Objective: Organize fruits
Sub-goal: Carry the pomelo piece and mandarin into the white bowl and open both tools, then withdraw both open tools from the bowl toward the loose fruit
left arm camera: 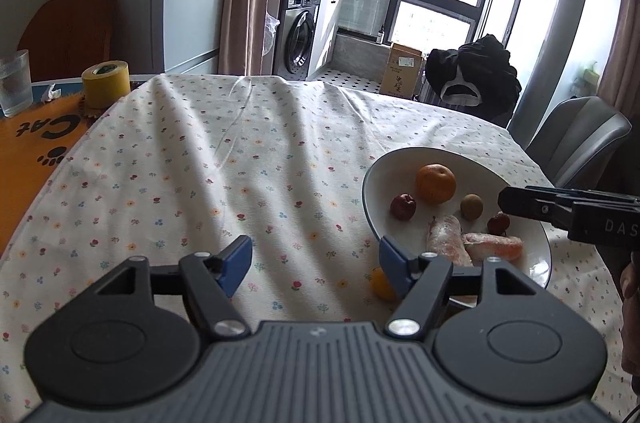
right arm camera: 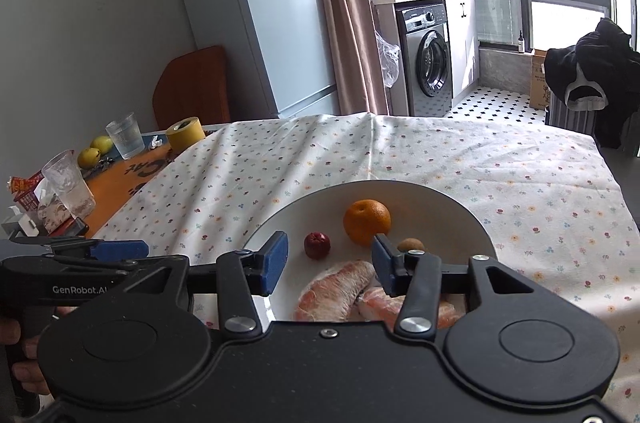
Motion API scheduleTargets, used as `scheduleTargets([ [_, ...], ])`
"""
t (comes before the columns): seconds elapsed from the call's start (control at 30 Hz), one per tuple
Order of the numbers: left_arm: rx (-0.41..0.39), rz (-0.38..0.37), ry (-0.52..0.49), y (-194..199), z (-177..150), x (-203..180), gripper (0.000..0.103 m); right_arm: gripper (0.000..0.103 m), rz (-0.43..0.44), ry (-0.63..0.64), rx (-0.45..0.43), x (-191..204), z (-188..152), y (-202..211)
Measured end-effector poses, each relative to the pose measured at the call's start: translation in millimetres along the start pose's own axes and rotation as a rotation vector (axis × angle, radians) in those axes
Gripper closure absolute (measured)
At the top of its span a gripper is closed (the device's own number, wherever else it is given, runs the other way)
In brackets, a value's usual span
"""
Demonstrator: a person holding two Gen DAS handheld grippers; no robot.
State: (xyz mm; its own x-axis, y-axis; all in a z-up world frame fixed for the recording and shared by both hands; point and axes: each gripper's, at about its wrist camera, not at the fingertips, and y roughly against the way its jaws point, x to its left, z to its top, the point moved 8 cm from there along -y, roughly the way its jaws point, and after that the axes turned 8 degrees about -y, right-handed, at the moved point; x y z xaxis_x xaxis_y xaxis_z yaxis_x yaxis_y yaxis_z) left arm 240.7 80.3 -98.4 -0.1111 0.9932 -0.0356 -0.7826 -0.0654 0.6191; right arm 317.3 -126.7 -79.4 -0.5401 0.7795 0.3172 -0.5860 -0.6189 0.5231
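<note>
The white round ceramic plate [right arm camera: 460, 219] fills the lower centre of the right wrist view, holding a round orange tangerine [right arm camera: 366, 222] and two pale pink peeled segments [right arm camera: 336, 297] lying lengthwise toward the lower left. Above it the right gripper [right arm camera: 330, 265] gapes wide, holding nothing. The left gripper [left arm camera: 316, 265] is spread wide and empty over the floral tablecloth [left arm camera: 200, 163], a small yellow-orange fruit [left arm camera: 382, 283] just beside its right finger.

A matt, creased floral cloth [right arm camera: 440, 163] is spread over the table. A smooth, glossy white plate [right arm camera: 448, 219] and ribbed clear glasses [right arm camera: 125, 135] are seen.
</note>
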Motion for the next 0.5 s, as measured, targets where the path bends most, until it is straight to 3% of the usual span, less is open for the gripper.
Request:
scheduleTargets([
  [0.27,-0.002,-0.003,-0.009,1.8,-4.5,-8.4,0.026,0.049,-0.019,-0.022,0.016,-10.7,-13.2,10.9],
  [0.5,-0.001,-0.006,-0.015,8.7,-9.3,-15.5,0.017,0.034,-0.020,-0.025,0.007,-12.0,-22.3,25.9],
])
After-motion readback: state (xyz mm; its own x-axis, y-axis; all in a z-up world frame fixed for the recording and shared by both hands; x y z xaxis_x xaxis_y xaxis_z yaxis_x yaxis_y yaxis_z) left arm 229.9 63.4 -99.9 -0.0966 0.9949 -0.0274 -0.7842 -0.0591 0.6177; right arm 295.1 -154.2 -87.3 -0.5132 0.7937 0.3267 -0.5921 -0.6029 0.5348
